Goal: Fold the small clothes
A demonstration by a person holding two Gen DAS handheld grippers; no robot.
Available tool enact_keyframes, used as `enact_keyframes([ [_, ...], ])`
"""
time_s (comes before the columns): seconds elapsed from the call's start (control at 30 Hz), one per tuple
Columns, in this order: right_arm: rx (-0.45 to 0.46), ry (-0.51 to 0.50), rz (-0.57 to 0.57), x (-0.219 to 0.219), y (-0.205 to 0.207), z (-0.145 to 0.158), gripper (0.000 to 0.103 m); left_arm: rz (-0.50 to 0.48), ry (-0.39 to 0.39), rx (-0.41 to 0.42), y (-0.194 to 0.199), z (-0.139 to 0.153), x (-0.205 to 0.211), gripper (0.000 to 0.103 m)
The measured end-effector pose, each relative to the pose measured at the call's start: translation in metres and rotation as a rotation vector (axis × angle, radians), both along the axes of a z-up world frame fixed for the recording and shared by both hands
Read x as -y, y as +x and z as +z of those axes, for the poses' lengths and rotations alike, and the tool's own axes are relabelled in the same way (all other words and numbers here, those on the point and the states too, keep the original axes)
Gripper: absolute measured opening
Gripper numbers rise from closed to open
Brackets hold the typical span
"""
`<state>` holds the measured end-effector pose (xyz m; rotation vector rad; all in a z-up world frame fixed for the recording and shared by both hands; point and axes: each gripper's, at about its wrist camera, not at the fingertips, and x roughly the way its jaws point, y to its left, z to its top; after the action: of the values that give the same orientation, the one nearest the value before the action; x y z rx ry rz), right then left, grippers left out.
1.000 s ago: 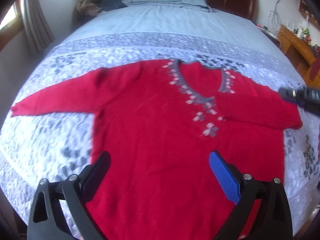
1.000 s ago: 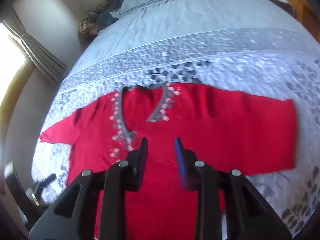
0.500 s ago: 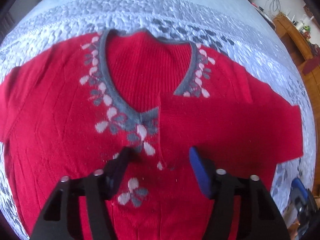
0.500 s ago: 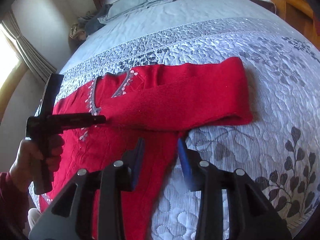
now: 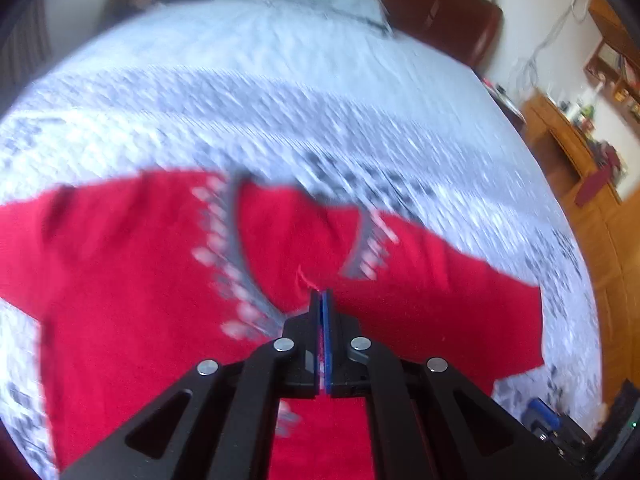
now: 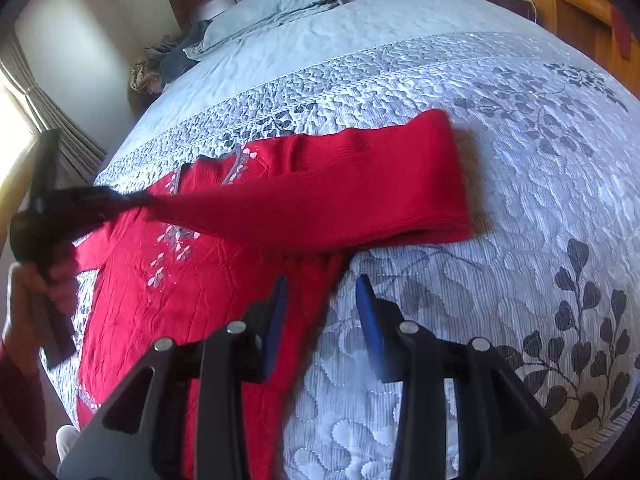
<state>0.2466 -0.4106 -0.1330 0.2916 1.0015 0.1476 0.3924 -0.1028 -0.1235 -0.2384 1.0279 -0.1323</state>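
Observation:
A red knit sweater (image 6: 192,280) with a grey V-neck and pale flower trim lies flat on the bed; it also shows in the blurred left wrist view (image 5: 132,280). Its right sleeve (image 6: 360,196) is folded across the chest. My left gripper (image 5: 321,298) is shut on the cuff end of that sleeve, near the neckline, and lifts it a little; it also shows in the right wrist view (image 6: 136,202). My right gripper (image 6: 322,300) is open and empty, low over the sweater's right side edge.
The quilted grey-and-white bedspread (image 6: 500,128) covers the bed. A pillow (image 6: 276,4) and a heap of clothes (image 6: 160,68) lie by the wooden headboard. Wooden furniture (image 5: 568,148) stands to the right of the bed.
My left gripper has closed on the sleeve end and raised it, with the view swinging up. My right gripper has stayed open and moved slightly closer to the sweater's edge.

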Motion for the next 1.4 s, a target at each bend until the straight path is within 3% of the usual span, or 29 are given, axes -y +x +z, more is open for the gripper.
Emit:
enact_keyframes([
  [0.17,0.009,-0.011,0.0,0.0,0.0,0.001,0.036,0.119,0.068,0.051,0.003,0.018,-0.063,0.001],
  [0.3,0.009,-0.018,0.005,-0.003,0.001,0.001,0.036,0.197,0.145,0.017,0.008,0.002,-0.101,0.001],
  [0.47,0.004,-0.01,0.01,-0.007,0.016,0.004,0.036,0.215,0.177,-0.057,0.002,-0.025,-0.117,0.001],
  [0.53,-0.008,0.006,0.018,-0.01,0.03,0.006,0.036,0.249,0.192,-0.034,-0.004,-0.02,-0.116,0.001],
  [0.63,-0.032,0.066,0.028,-0.013,0.057,0.006,0.036,0.267,0.145,0.063,-0.014,0.005,-0.11,0.011],
  [0.7,-0.051,0.111,0.035,-0.016,0.078,0.003,0.036,0.204,0.099,0.083,-0.011,0.015,-0.095,0.021],
  [0.8,-0.098,0.123,0.019,-0.018,0.099,-0.007,0.036,0.101,0.032,0.001,0.005,-0.005,-0.072,0.022],
  [0.9,-0.175,0.065,-0.006,-0.019,0.108,-0.025,0.033,0.092,0.024,-0.087,0.015,-0.038,-0.068,0.022],
  [0.97,-0.275,-0.017,-0.002,-0.021,0.106,-0.048,0.032,0.096,0.01,-0.157,0.021,-0.063,-0.072,0.022],
  [1.03,-0.25,-0.034,0.019,-0.024,0.102,-0.056,0.032,0.087,0.005,-0.172,0.023,-0.081,-0.077,0.019],
  [1.17,-0.254,-0.032,0.017,-0.024,0.103,-0.054,0.032,0.042,0.015,-0.152,0.021,-0.074,-0.079,0.018],
  [1.2,-0.253,-0.033,0.017,-0.025,0.102,-0.053,0.032,0.044,-0.001,-0.149,0.02,-0.069,-0.082,0.02],
  [1.23,-0.241,-0.035,0.013,-0.025,0.099,-0.047,0.034,0.057,-0.017,-0.134,0.017,-0.06,-0.089,0.028],
  [1.3,-0.181,-0.003,-0.004,-0.023,0.089,-0.034,0.046,0.08,-0.022,-0.087,0.017,-0.043,-0.107,0.041],
  [1.4,-0.077,0.076,-0.003,-0.025,0.066,-0.016,0.048,0.116,0.036,-0.072,0.031,-0.037,-0.129,0.042],
])
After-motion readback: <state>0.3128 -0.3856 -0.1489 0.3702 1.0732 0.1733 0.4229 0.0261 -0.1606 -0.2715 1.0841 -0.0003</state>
